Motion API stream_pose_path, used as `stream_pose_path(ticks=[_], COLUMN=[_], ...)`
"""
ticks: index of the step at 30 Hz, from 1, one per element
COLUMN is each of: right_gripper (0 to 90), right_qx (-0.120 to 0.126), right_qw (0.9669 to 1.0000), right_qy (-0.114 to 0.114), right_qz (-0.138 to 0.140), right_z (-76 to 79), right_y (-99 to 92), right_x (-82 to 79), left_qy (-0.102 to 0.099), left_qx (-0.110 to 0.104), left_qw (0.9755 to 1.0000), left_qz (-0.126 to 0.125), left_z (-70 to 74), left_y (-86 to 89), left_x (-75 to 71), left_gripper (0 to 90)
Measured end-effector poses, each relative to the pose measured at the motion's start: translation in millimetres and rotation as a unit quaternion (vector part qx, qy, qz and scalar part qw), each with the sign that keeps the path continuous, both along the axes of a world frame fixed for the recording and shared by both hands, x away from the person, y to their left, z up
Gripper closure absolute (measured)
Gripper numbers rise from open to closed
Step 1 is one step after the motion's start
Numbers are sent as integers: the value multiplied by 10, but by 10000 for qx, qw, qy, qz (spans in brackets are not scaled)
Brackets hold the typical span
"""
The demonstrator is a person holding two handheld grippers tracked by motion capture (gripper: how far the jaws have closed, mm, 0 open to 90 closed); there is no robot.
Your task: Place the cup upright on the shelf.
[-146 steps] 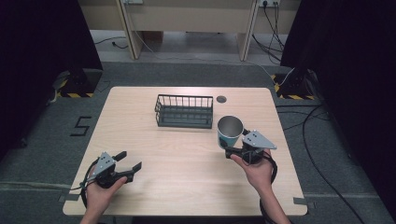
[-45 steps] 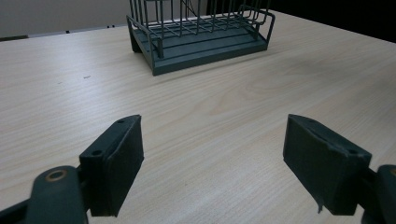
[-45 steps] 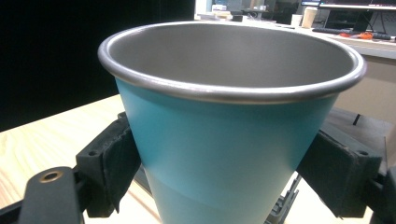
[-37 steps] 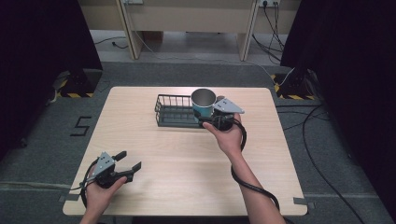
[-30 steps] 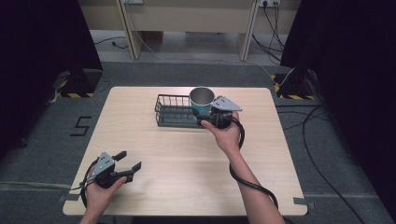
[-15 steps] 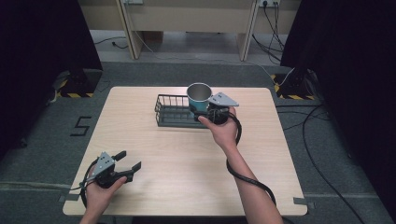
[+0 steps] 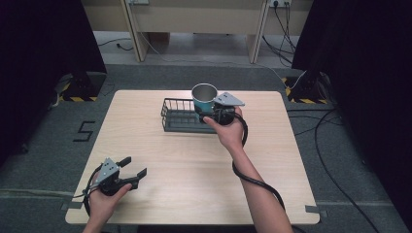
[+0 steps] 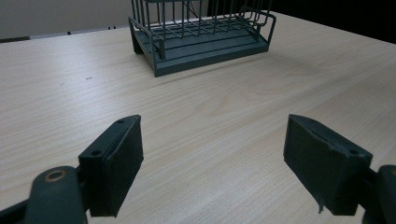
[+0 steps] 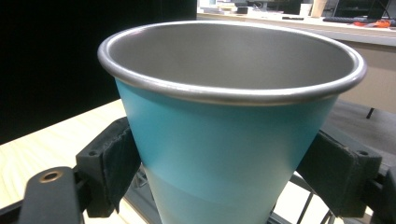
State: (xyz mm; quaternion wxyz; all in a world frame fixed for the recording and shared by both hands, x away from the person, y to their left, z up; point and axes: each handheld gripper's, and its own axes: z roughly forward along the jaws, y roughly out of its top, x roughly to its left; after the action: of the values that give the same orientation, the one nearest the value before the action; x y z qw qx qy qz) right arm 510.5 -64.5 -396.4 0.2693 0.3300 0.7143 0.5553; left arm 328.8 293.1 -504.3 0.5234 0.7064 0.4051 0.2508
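A teal metal cup point(image 7: 204, 97) with a steel rim stands upright in my right gripper point(image 7: 210, 112), whose jaws are shut on its lower sides. The right gripper view has the cup point(image 9: 229, 130) close up between both pads point(image 9: 114, 158), empty inside. It hangs over the right end of a dark wire basket point(image 7: 182, 116) at the table's far middle. My left gripper point(image 7: 132, 171) rests open near the front left corner, nothing between its pads point(image 8: 116, 154). Its view looks across bare wood to the basket point(image 8: 201, 35).
The light wooden table point(image 7: 194, 170) has free room across its middle and front. Grey carpet surrounds it, with cables point(image 7: 335, 145) on the right and a taped mark point(image 7: 83, 131) on the left. Black curtains stand at both sides.
My right gripper carried the cup from the table's right side up and left, and it is now over the basket's right end. The left gripper has stayed still.
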Motion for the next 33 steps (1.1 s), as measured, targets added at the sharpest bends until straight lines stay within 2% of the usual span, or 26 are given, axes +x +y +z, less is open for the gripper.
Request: stream_pose_path(ticks=[33], right_gripper=[184], right_qx=[-116], right_qw=[9995], right_qy=[302], right_qz=[-57], right_z=[-73], right_y=[256], right_x=[320], left_qy=[-17], left_qx=[-20], left_qw=[10000], left_qz=[-33], left_z=[11], left_y=[-7], left_x=[-12], left_gripper=[193])
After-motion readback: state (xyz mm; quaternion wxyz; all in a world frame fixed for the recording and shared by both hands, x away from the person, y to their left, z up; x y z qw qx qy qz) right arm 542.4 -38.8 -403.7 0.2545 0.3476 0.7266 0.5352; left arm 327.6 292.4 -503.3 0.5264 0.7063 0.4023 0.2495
